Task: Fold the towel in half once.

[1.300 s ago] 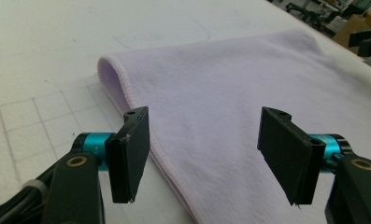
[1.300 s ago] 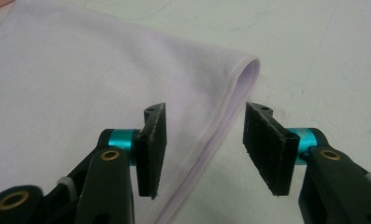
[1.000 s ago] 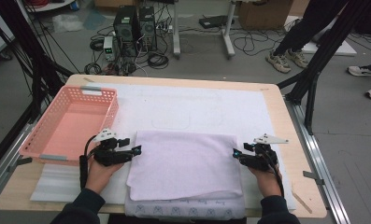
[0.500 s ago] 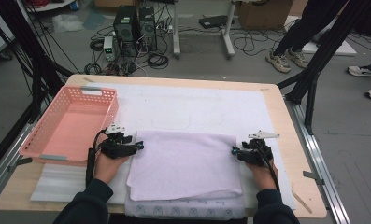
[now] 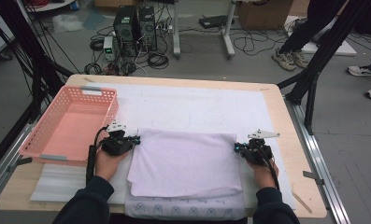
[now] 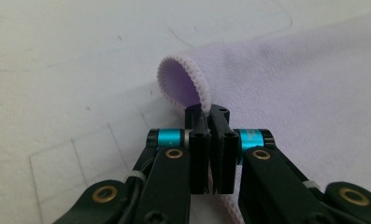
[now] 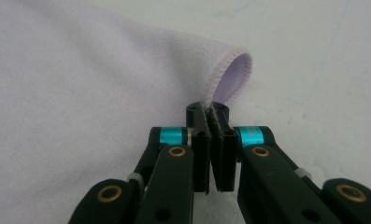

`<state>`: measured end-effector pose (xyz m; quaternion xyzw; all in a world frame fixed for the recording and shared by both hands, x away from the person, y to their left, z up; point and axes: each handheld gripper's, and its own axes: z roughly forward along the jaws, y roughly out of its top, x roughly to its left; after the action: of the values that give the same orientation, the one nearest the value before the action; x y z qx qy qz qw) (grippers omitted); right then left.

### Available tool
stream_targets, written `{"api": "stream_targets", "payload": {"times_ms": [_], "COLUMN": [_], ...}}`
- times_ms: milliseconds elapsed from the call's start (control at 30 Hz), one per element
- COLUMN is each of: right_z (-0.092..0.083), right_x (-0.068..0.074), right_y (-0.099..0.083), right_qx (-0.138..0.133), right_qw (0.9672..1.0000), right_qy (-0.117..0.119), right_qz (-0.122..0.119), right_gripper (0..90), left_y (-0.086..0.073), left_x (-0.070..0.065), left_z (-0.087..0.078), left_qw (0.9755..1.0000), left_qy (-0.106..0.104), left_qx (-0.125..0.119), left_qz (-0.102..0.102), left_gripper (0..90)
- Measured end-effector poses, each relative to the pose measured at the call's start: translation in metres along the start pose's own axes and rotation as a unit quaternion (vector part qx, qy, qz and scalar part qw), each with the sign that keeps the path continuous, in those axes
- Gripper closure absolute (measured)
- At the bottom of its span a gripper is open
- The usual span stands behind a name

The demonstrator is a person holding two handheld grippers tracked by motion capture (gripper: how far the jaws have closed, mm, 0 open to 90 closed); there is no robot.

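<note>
Beside the pink basket (image 5: pixel 68 123), the folded lilac towel (image 5: pixel 185 161) is pinched at its far corners by the just-closed left gripper (image 6: pixel 210 112) and right gripper (image 7: pixel 210 112), presumably for an even lift.

The towel (image 5: pixel 185 163) lies on the mat (image 5: pixel 197 105) near the table's (image 5: pixel 286 135) front edge, with the basket (image 5: pixel 68 126) left of it.
</note>
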<state>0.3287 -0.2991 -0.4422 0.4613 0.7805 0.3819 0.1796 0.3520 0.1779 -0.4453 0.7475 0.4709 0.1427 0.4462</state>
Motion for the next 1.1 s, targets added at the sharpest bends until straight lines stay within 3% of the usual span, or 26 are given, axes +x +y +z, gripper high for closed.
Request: {"api": "stream_targets", "payload": {"times_ms": [300,367,667,733,767,1000,1100], "right_z": [0.012,0.015,0.027,0.029,0.031,0.041,0.045], "right_x": [-0.017,-0.02,-0.028,-0.03,-0.031,-0.036,-0.036], "right_y": [0.02,0.026,0.042,0.044,0.045,0.052,0.053], "right_qx": [-0.024,-0.027,-0.027,-0.026,-0.026,-0.027,-0.028], "right_qw": [0.9994,0.9991,0.9987,0.9986,0.9985,0.9979,0.9974], "right_qy": [-0.021,-0.027,-0.04,-0.045,-0.046,-0.056,-0.061], "right_qz": [0.016,0.017,0.015,0.015,0.017,0.017,0.026], "right_gripper": [87.9,87.9,87.8,87.8,87.8,87.8,87.8], "left_y": [0.029,0.029,0.038,0.039,0.04,0.048,0.048], "left_x": [0.01,0.013,0.022,0.024,0.026,0.031,0.031], "left_z": [0.013,0.016,0.029,0.032,0.034,0.041,0.044], "left_qw": [0.9995,0.999,0.9988,0.9981,0.9983,0.998,0.997], "left_qy": [0.009,0.008,0.014,0.018,0.019,0.025,0.032], "left_qx": [-0.03,-0.041,-0.042,-0.051,-0.043,-0.043,-0.055], "left_qz": [-0.003,-0.015,-0.019,-0.031,-0.035,-0.038,-0.044], "left_gripper": [86.7,86.7,86.6,86.8,86.8,87.0,87.0]}}
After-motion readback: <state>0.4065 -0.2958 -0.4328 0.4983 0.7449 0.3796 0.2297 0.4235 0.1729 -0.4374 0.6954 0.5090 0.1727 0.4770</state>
